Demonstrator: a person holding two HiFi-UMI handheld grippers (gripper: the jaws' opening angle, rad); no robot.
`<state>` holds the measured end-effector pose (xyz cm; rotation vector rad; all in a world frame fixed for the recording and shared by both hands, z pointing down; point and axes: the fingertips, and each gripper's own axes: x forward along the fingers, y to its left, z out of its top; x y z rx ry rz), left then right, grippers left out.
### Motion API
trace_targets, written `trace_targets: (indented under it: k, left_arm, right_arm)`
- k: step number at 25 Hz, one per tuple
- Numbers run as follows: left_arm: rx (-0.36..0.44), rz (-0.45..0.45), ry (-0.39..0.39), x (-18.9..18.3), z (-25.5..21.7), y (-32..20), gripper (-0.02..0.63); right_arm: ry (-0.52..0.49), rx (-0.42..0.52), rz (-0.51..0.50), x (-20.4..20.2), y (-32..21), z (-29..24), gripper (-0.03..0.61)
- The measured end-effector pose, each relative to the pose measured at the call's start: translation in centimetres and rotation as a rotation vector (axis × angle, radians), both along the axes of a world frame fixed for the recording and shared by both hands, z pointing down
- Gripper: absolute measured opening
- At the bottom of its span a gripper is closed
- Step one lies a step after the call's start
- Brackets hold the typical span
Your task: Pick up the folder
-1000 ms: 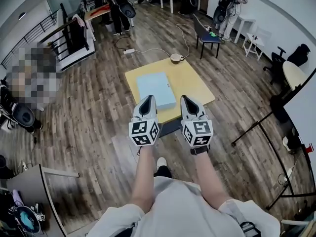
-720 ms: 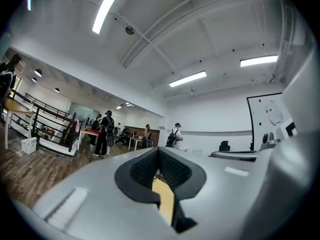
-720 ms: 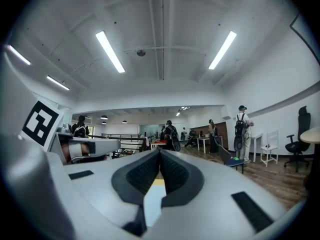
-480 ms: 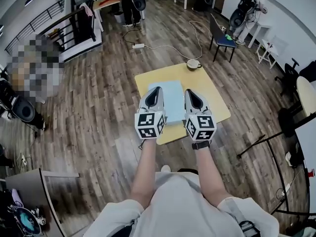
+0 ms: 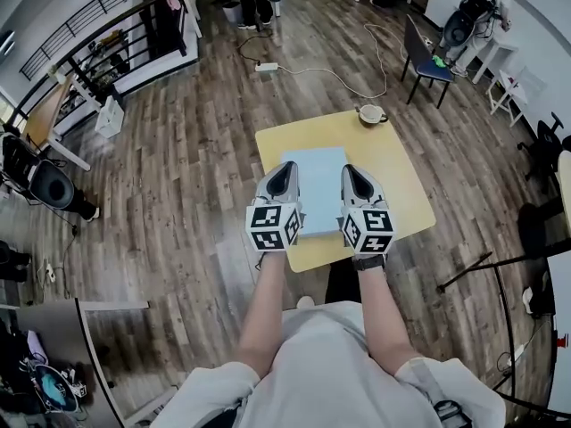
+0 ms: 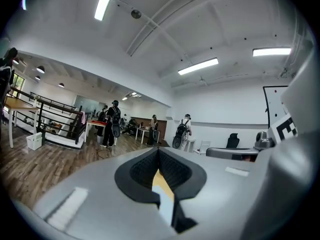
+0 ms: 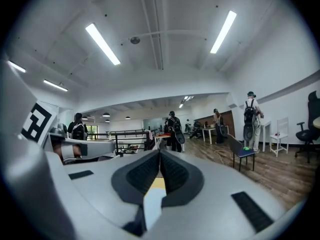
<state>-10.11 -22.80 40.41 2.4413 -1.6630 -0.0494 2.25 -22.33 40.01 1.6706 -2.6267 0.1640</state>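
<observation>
A light blue folder lies flat on a small yellow table in the head view. Both grippers are held level above the table's near part, one on each side of the folder. The left gripper hovers by the folder's left edge with its jaws shut and empty. The right gripper hovers by the right edge, also shut and empty. In the left gripper view the closed jaws show only a sliver of the yellow top and pale folder below. The right gripper view shows the same.
A round bowl-like object sits on the table's far corner. A dark chair stands behind at the right, a power strip with cable lies on the wood floor, black stand legs spread at right. People with backpacks stand far off.
The person has stepped up to the table. Both grippers have moved forward and slightly down, from short of the table's near edge to either side of the folder. Jaws stayed shut.
</observation>
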Motion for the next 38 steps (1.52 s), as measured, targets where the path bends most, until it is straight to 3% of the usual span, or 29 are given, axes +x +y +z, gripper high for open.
trace_targets:
  k: [6, 15, 25, 38]
  left_arm:
    - [-0.017, -0.016, 0.007, 0.5, 1.7, -5.6, 0.009]
    - [-0.148, -0.052, -0.004, 0.8, 7.8, -11.2, 0.009]
    - [-0.274, -0.084, -0.010, -0.4, 13.5, -14.3, 0.022]
    - [-0.488, -0.055, 0.004, -2.5, 20.8, -13.5, 0.084]
  right_arm:
    - [0.008, -0.052, -0.050, 1.4, -6.5, 1.9, 0.012]
    - [0.043, -0.170, -0.077, 1.9, -12.9, 6.7, 0.012]
    - [0.090, -0.324, -0.136, 1.8, -16.0, 14.0, 0.012]
    - [0.089, -0.484, -0.118, 3.2, -16.2, 20.6, 0.012]
